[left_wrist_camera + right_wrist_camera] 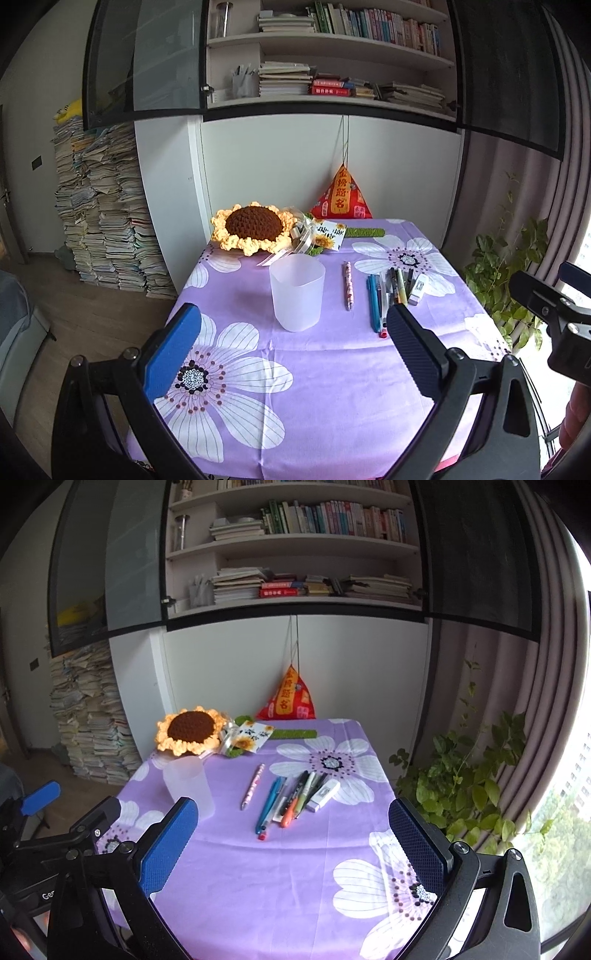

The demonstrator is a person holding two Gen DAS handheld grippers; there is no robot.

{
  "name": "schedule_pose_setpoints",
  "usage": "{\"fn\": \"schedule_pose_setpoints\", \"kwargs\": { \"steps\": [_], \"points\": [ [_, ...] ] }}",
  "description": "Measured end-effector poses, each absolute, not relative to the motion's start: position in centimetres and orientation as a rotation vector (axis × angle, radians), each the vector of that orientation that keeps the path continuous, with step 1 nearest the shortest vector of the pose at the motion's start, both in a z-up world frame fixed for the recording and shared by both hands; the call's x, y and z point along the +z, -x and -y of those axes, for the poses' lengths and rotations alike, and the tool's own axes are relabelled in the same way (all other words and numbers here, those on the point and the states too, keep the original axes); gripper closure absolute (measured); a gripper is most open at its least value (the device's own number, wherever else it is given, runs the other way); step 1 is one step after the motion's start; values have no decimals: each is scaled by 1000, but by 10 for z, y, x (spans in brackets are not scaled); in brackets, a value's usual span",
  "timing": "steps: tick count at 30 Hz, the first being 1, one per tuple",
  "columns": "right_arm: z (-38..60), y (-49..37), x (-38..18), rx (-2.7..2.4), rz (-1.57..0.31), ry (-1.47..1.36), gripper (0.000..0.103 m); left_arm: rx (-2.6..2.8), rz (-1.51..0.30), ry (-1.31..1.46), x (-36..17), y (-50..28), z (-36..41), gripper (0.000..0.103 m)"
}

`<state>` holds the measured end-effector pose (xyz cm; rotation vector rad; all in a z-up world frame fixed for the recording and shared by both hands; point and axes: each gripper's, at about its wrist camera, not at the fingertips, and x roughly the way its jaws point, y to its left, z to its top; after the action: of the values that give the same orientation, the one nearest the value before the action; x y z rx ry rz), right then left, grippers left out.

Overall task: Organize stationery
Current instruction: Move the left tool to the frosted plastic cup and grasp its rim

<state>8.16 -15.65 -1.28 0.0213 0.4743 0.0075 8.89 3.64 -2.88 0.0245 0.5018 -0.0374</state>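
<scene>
1. Both grippers hang over the near end of the table [332, 387]. My left gripper [295, 347] has its jaws wide apart and holds nothing. My right gripper [293, 840] is the same, apart and empty.
2. The frosted cup [297, 291] stands upright, ahead of my left gripper, almost centred between its fingers. It looks empty.
3. The pink patterned pen [253, 786] lies alone between the cup and the pen cluster [291, 799]. A white eraser [324, 794] lies at the cluster's right side.
4. Key relation: the pens' long axes run roughly away from me, near end toward my right gripper, tilted slightly right at the far end. My right jaws open across that axis, so little wrist turn seems needed.
5. My right gripper is nearer the pens; the left is nearer the cup.
6. Room: open cloth ahead of both grippers. The cluster is packed tight, the pink pen apart, so it is probably the easiest 1st pick. The table's right edge is near the eraser.
</scene>
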Motion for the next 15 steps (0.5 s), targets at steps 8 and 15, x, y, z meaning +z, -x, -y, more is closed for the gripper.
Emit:
{"fn": "schedule_pose_setpoints", "kwargs": {
  "steps": [8,15],
  "points": [
    [158,-124,-36,1,-555,-23,0,-9,-616,-8,-62,-134,-48,3],
    [157,-163,-62,-4,-638,-28,0,1,-677,-16,-89,-166,-54,3]
  ]
}}
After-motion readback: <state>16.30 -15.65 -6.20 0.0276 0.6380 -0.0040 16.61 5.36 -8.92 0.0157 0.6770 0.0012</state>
